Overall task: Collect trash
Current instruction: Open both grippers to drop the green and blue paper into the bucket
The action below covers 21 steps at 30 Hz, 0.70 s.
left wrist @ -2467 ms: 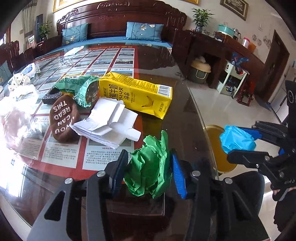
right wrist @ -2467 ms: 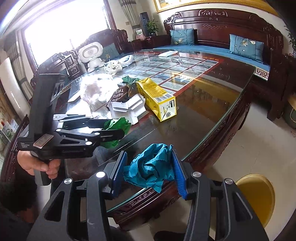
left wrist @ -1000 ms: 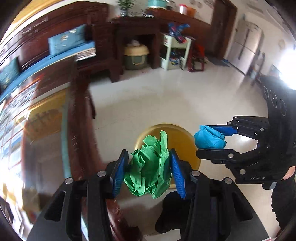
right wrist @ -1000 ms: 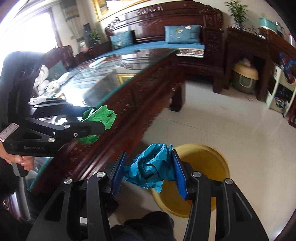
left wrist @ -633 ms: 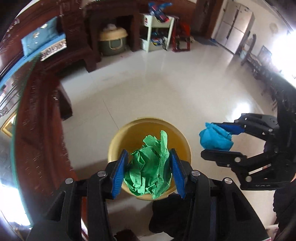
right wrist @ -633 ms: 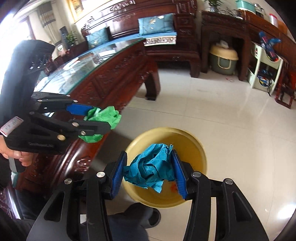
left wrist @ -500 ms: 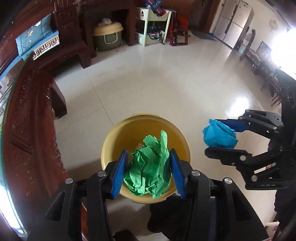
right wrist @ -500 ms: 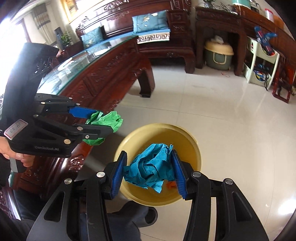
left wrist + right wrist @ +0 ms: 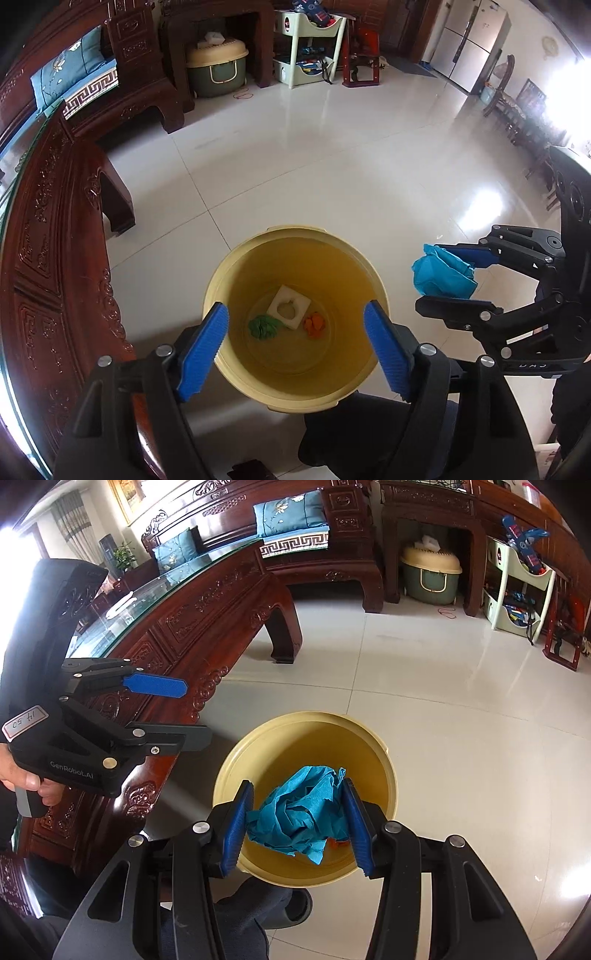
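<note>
A yellow bin (image 9: pixel 221 291) (image 9: pixel 391 771) stands on the tiled floor under both grippers. My left gripper (image 9: pixel 295 339) (image 9: pixel 184 712) hangs over it, its jaws opening, with nothing between them. The crumpled green paper (image 9: pixel 263 326) lies at the bin's bottom beside a white foam piece (image 9: pixel 289 307) and an orange scrap (image 9: pixel 314 324). My right gripper (image 9: pixel 297 825) (image 9: pixel 428 280) is shut on a crumpled blue paper (image 9: pixel 299 821) (image 9: pixel 441 275), held above the bin's near side.
A dark carved wooden table (image 9: pixel 48 280) (image 9: pixel 192 620) with a glass top runs along the left. The person's dark shoe (image 9: pixel 280 904) is just below the bin. A green lidded tub (image 9: pixel 216 70), a white shelf (image 9: pixel 308 48) and a wooden sofa (image 9: pixel 280 524) stand beyond the open floor.
The left gripper's jaws have spread and the green paper has dropped from them into the bin. The right gripper still grips the blue paper over the bin.
</note>
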Each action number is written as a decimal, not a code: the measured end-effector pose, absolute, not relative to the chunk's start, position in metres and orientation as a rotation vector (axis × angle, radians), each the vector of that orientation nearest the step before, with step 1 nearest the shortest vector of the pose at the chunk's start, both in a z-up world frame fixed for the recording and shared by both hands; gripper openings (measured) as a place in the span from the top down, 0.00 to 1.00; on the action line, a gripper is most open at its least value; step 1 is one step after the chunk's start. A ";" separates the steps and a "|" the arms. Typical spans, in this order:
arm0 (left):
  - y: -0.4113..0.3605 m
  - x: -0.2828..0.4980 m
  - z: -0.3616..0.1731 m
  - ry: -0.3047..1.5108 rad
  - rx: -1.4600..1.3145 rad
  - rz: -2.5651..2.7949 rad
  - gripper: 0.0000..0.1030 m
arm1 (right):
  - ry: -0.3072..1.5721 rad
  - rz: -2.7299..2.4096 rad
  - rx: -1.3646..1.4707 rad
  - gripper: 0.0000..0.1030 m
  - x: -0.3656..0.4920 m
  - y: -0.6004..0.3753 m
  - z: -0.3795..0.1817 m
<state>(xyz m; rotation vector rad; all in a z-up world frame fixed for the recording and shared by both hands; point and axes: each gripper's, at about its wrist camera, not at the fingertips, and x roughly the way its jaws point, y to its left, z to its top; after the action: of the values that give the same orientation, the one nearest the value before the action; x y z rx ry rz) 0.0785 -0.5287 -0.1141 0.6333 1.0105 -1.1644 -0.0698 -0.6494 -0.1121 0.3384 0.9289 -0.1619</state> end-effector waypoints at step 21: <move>-0.494 0.104 -0.100 0.991 0.606 -1.108 0.23 | 0.951 -0.124 0.288 0.51 -0.041 -0.636 -0.102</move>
<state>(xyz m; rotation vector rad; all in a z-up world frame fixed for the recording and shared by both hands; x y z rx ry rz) 0.1040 -0.4939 -0.0997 0.6063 0.9912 -1.1080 -0.0412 -0.6363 -0.1020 0.2878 0.9509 -0.1240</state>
